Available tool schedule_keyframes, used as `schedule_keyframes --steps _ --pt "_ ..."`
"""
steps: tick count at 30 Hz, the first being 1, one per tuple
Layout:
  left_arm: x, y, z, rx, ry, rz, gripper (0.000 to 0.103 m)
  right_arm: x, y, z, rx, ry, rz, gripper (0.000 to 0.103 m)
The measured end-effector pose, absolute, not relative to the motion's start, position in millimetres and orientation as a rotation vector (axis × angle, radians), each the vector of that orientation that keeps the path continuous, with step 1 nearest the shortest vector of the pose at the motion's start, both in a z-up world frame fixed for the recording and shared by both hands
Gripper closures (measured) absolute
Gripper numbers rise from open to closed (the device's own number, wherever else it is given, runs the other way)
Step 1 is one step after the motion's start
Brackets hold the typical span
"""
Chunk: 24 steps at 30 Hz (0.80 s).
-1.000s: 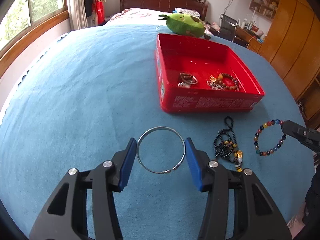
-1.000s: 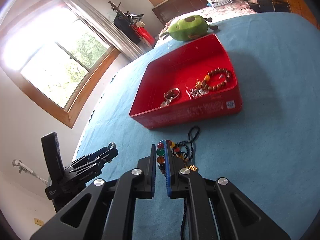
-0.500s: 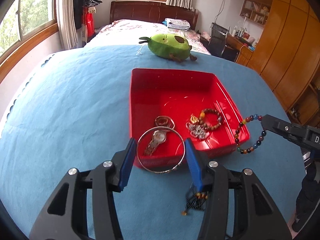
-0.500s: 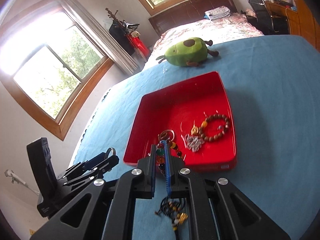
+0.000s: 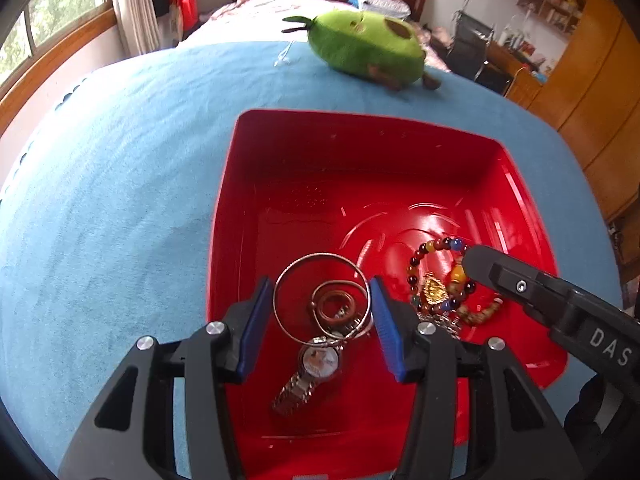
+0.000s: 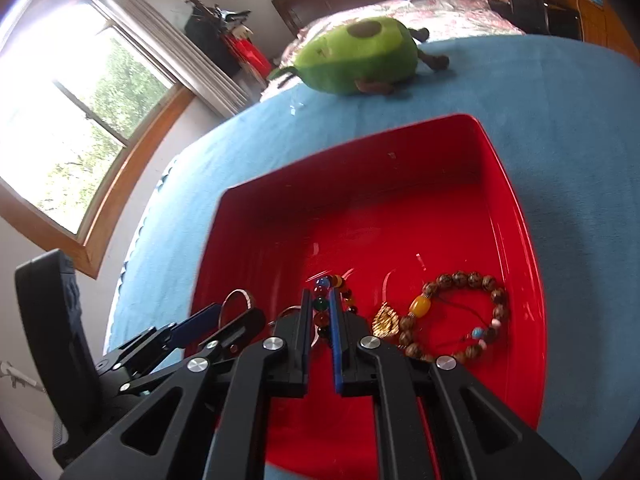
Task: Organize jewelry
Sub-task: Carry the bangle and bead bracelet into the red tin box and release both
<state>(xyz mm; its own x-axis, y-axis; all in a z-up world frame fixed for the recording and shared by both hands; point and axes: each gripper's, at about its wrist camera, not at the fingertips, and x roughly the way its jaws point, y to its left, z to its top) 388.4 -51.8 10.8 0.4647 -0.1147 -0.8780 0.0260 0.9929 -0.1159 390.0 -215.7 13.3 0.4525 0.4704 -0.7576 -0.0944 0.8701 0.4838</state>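
Delivering two pieces at once: the left gripper (image 5: 322,308) clamps a bangle (image 5: 321,295) and the right gripper (image 6: 321,312) pinches a bead bracelet (image 5: 438,276), both held over the red tray (image 5: 360,152). Next move, by judgement: lower, spread the jaws, drop each clear of the watch (image 5: 312,364).

Bright daylight is let in by the window (image 6: 80,128) at upper left, blown white; edges are bent and dark.
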Motion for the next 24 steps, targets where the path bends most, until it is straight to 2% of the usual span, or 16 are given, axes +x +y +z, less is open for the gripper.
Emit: schedule_keyframes --steps 2,6,11,16,20,22,24 --pt "396 -55 4 -0.081 1.099 -0.075 0.054 400 -221 4 0.396 1.061 0.336 0.095" --pt "407 -63 3 -0.069 1.105 -0.067 0.053 409 -238 -2 0.379 1.068 0.260 0.087" --pt "401 -60 11 -0.077 1.064 -0.099 0.052 391 -254 11 0.357 1.019 0.233 0.087" --pt "360 -43 30 -0.077 0.988 -0.093 0.051 345 -256 39 0.285 0.945 0.232 0.087" --pt "308 -30 44 -0.072 0.910 -0.079 0.045 300 -253 51 0.242 0.906 0.265 0.084" --pt "284 -28 48 -0.056 0.879 -0.081 0.042 278 -249 53 0.224 0.891 0.282 0.079" --pt "255 -26 51 -0.040 0.842 -0.088 0.032 260 -246 52 0.208 0.880 0.292 0.075"
